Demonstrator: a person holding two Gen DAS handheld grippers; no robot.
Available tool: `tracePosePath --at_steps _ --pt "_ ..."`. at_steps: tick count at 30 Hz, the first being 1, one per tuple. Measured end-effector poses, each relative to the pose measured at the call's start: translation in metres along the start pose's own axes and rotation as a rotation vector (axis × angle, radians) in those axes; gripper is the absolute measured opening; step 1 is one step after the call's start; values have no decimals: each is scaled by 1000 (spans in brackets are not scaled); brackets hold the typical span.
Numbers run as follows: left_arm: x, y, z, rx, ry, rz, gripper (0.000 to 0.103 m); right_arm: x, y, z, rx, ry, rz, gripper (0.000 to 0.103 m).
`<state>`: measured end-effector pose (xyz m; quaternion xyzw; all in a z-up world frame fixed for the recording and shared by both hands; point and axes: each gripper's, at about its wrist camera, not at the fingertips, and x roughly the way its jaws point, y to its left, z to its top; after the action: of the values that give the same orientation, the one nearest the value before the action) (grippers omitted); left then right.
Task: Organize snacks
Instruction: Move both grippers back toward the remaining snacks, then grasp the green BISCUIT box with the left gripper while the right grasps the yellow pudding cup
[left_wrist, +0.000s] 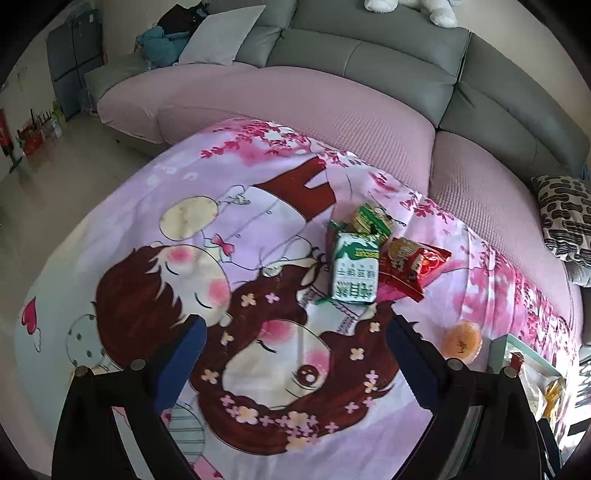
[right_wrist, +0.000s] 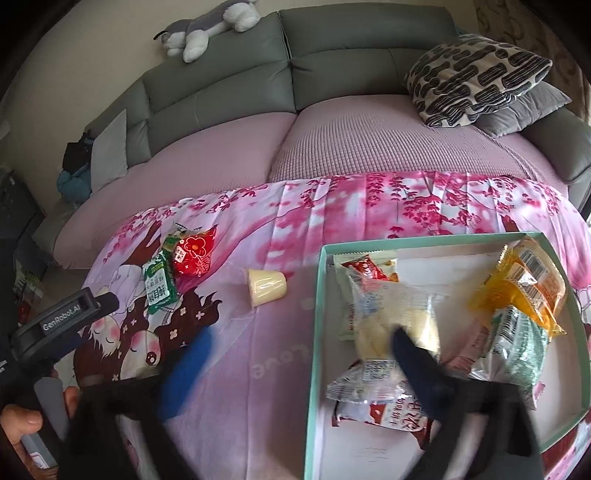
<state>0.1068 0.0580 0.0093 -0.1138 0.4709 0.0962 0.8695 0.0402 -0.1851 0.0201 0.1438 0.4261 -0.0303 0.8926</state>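
**Both claws spread wide over the cartoon cloth, snacks split between box and bench**

The bench is covered by a pink cartoon-print cloth (left_wrist: 155, 236), and a grey sofa (right_wrist: 351, 74) with a pink cover is seen behind it. The left claw (left_wrist: 295, 354) is held wide, its blue-padded fingers (left_wrist: 181, 362) set well apart above the printed faces, with nothing between them. In the right wrist view, the left claw's body is seen at the lower left, gripped by a hand (right_wrist: 22, 421).

The right claw (right_wrist: 295, 354) is likewise held wide and empty. One finger is blurred over the bare cloth, while the other is placed over the teal-rimmed box (right_wrist: 319, 295).

Several snacks are already contained in the box: a clear packet with a pale cake (right_wrist: 395, 317), a red-and-white packet (right_wrist: 388, 410), a yellow-orange packet (right_wrist: 524, 284) and a green-speckled packet (right_wrist: 517, 343), the last two lying against each other at the far side.

Outside the box, a green-and-white biscuit pack (left_wrist: 355, 271) is seen lying on the cloth, touching a red packet (left_wrist: 410, 267) beside it, with a second green pack (left_wrist: 371, 218) just behind. A small jelly cup (right_wrist: 266, 287) is seen lying on its side on the cloth, between that cluster and the box.
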Motion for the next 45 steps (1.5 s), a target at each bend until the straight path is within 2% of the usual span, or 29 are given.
tracePosePath --at_steps 8,21,28,32,36,42,45 --pt "-5 12 6 2 -41 -2 98 7 13 -2 -35 4 2 103" --pt "-5 22 18 20 -149 -13 99 10 11 -3 4 -62 0 103" --pt "10 25 28 16 -140 -48 99 18 26 3 -49 -77 -27 103" --pt "19 24 34 36 -109 -77 99 27 37 7 -72 -63 -1 103" --pt "28 25 42 8 -82 -164 99 40 46 9 -89 -44 1 103" --pt "47 8 47 70 -38 -167 99 57 48 18 -70 -24 18 91" --pt "58 -3 47 103 -17 -181 97 69 47 22 -59 -5 25 81"
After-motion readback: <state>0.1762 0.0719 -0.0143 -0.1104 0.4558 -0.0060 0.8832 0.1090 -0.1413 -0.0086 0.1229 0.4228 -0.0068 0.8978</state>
